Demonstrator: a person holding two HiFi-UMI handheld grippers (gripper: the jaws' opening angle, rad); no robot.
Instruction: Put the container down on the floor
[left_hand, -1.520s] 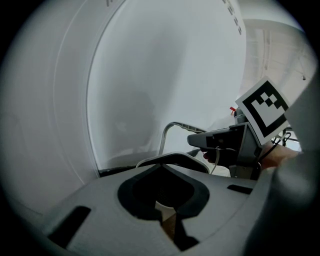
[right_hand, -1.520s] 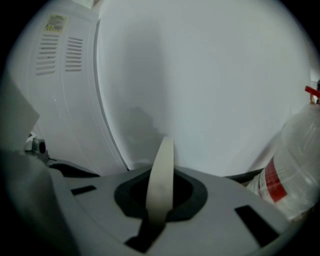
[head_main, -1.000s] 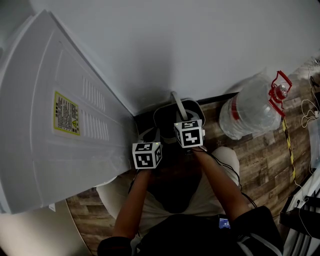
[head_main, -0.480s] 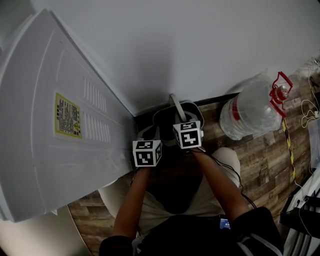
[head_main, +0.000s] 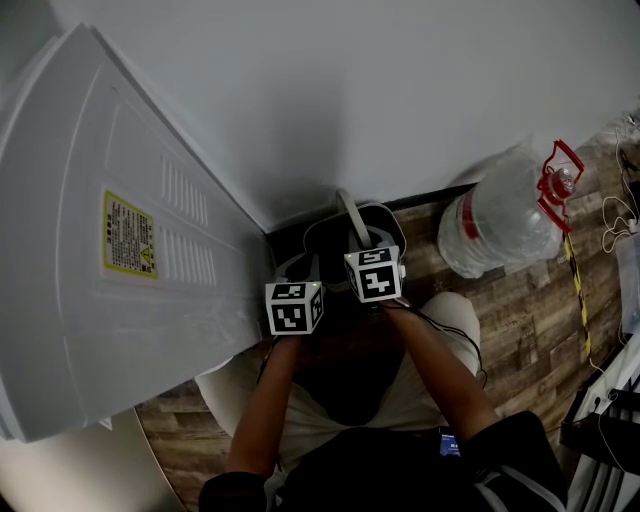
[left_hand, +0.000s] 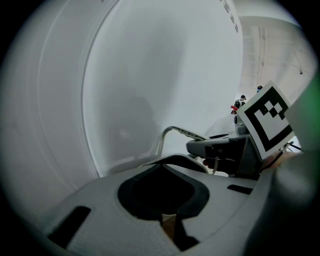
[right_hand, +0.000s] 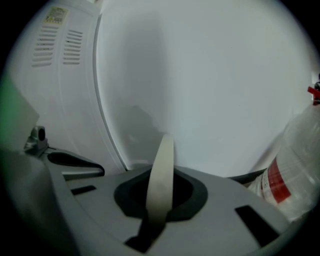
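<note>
Low against the white wall (head_main: 400, 90) stands a big white appliance (head_main: 200, 300), leaning across the left of the head view with a yellow warning label (head_main: 130, 235) and two vent grilles on its panel. Wood-plank floor (head_main: 530, 320) fills the lower right, and a large clear water bottle (head_main: 495, 225) with a red carry handle (head_main: 558, 172) lies tilted on it beside the dark skirting.

Between appliance and bottle, down at the foot of the wall, is the dark grey container (head_main: 325, 235), right in front of the person's knees. Its pale bail handle (right_hand: 162, 170) stands upright.

The right gripper (right_hand: 148, 234) has its fingers clenched on that handle, which runs up from between them.

The left gripper (left_hand: 172, 232) is just beside the right one, nearer the appliance. Its fingers are drawn almost together, and a tan sliver shows in the slit; it may be something pinched there or only the floor behind.
</note>
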